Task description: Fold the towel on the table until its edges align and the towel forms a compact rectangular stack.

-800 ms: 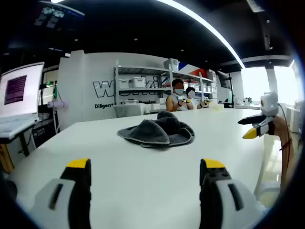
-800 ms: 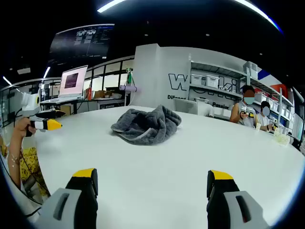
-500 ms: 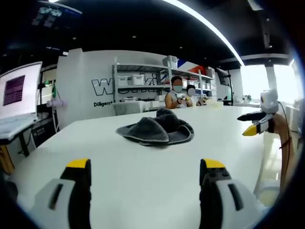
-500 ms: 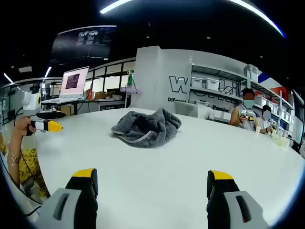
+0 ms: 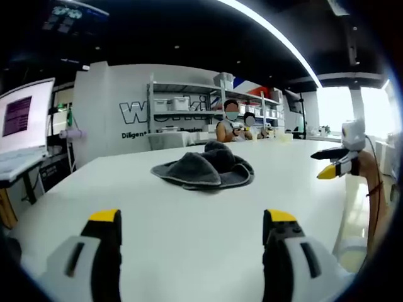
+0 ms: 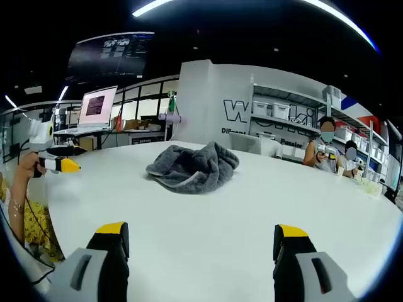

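So far nothing is folded: the grey towel [image 5: 203, 172] lies crumpled mid-tabletop [image 6: 227, 220]. Left hand-held gripper [image 5: 189, 221] and right hand-held gripper [image 6: 200, 236] hover well short, jaws apart and empty; all folds remain.

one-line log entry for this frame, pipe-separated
phase: pre-grasp | grey towel: crumpled heap on white table, unfolded | left gripper: open, empty, short of towel | right gripper: open, empty, short of towel

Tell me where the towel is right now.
The grey towel lies crumpled on the white table, ahead of both open grippers and untouched, upper-middle in both views.
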`<action>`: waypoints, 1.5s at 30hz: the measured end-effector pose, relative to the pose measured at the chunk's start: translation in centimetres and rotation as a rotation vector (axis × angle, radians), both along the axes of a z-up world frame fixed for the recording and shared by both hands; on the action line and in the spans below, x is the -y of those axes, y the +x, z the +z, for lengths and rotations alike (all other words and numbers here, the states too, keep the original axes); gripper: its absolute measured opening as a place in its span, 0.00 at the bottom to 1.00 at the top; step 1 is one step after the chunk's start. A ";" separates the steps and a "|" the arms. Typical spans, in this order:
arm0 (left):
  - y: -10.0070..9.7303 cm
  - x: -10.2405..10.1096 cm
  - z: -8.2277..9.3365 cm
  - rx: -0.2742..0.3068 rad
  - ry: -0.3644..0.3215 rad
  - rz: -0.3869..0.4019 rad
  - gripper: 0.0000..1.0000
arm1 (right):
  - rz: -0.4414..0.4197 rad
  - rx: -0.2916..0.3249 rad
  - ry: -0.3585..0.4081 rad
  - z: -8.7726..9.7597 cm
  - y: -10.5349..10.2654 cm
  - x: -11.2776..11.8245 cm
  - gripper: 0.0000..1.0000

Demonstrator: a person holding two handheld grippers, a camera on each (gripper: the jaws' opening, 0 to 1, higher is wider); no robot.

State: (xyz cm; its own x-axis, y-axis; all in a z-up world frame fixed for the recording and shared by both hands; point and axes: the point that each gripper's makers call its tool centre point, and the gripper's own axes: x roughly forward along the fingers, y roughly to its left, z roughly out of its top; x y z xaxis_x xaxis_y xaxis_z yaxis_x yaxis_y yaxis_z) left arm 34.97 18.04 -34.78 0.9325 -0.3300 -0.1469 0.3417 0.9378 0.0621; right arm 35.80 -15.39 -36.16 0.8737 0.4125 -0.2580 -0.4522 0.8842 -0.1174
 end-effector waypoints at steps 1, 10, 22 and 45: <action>0.0 0.1 -0.1 -0.001 0.000 -0.006 0.98 | -0.001 0.002 -0.002 0.0 0.0 0.0 0.99; -0.2 0.2 0.0 0.007 -0.027 -0.027 0.96 | -0.007 0.005 -0.026 -0.1 0.3 0.4 0.99; -0.8 -0.7 0.1 0.011 -0.029 -0.028 0.95 | 0.096 0.020 -0.071 1.5 2.2 -0.9 0.99; -1.1 -2.3 -1.1 -0.010 -0.033 -0.032 0.91 | 0.204 -0.034 -0.098 5.0 9.7 -6.9 0.87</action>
State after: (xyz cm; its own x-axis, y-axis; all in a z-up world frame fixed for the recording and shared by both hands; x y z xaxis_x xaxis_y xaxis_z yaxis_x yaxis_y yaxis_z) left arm 33.89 20.30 -35.86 0.9199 -0.3645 -0.1448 0.3720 0.9278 0.0273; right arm 45.49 -8.51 -31.14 0.7651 0.5510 -0.3333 -0.6253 0.7594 -0.1798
